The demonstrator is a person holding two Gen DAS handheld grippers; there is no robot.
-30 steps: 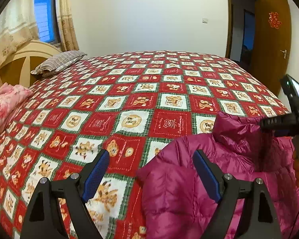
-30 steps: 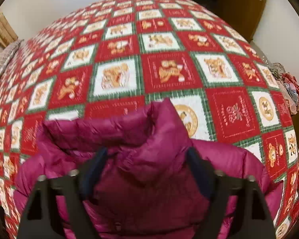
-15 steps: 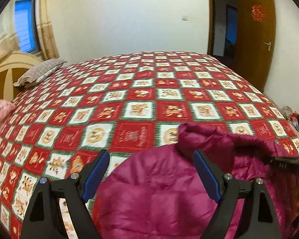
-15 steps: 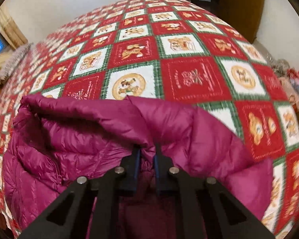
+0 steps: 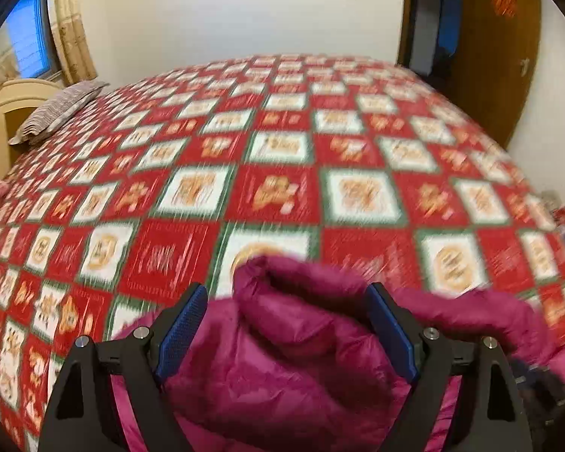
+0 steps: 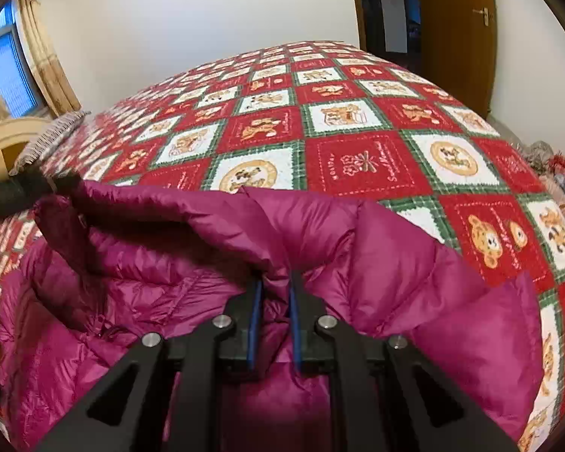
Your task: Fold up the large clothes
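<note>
A magenta puffer jacket [image 6: 414,263] lies on the bed and also shows in the left wrist view [image 5: 301,358]. My right gripper [image 6: 275,290] is shut on the jacket's collar edge and holds it raised. My left gripper [image 5: 286,316] is open, with a fold of the jacket collar bulging between its blue pads [image 5: 180,331]. In the right wrist view the left gripper's dark body [image 6: 15,192] touches the collar at the far left. The left wrist view is blurred by motion.
The bed has a red, white and green patchwork quilt [image 6: 358,162]. A striped pillow [image 5: 60,109] and wooden headboard [image 5: 3,113] are at the left. A brown door [image 6: 455,30] stands open at the right. Clothes [image 6: 561,177] lie heaped beside the bed's right edge.
My right gripper closed on the collar and lifted it. My left gripper moved right over the jacket, so the collar fold now sits between its open fingers.
</note>
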